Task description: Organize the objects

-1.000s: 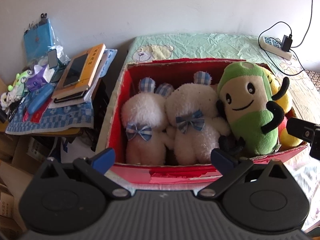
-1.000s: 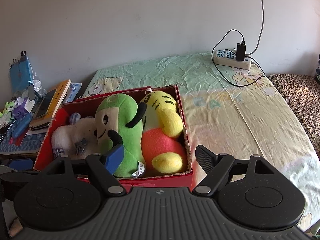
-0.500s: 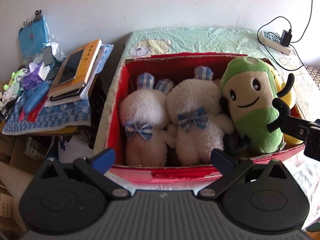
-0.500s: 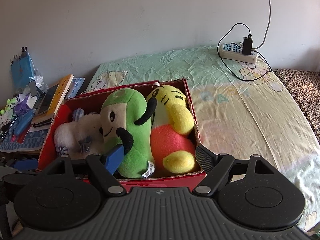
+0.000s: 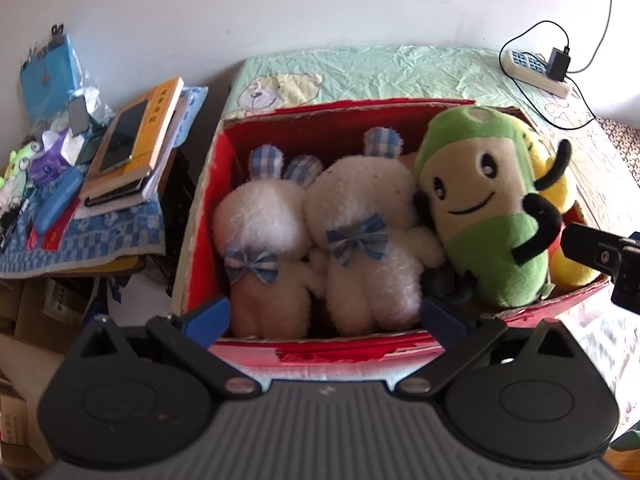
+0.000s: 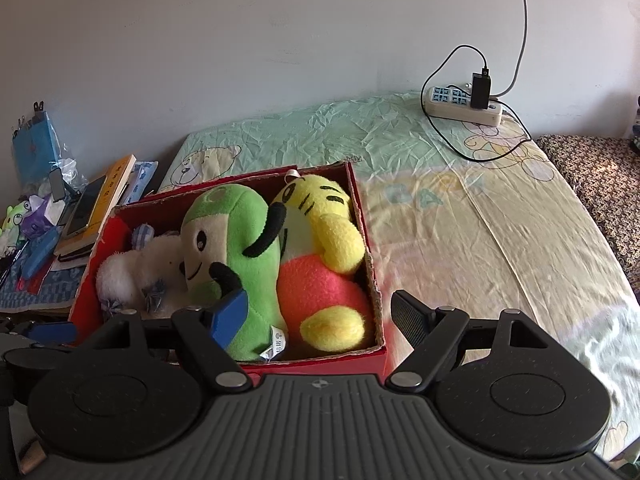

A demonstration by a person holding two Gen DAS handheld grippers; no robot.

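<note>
Right wrist only: yellow tiger plush (image 6: pixel 320 236).

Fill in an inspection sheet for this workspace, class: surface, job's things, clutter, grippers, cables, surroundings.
Surface: bed sheet, wrinkled, pale green and yellow, bear print.
Job's things: red box on the bed holds two white plush bunnies, green plush and yellow plush, packed tight.
Clutter: side table piled with books, a phone, small items.
Grippers: left gripper and right gripper open, empty, at the box's near edge.
Cables: power strip with charger and cords on the bed.
Surroundings: plain wall.
</note>
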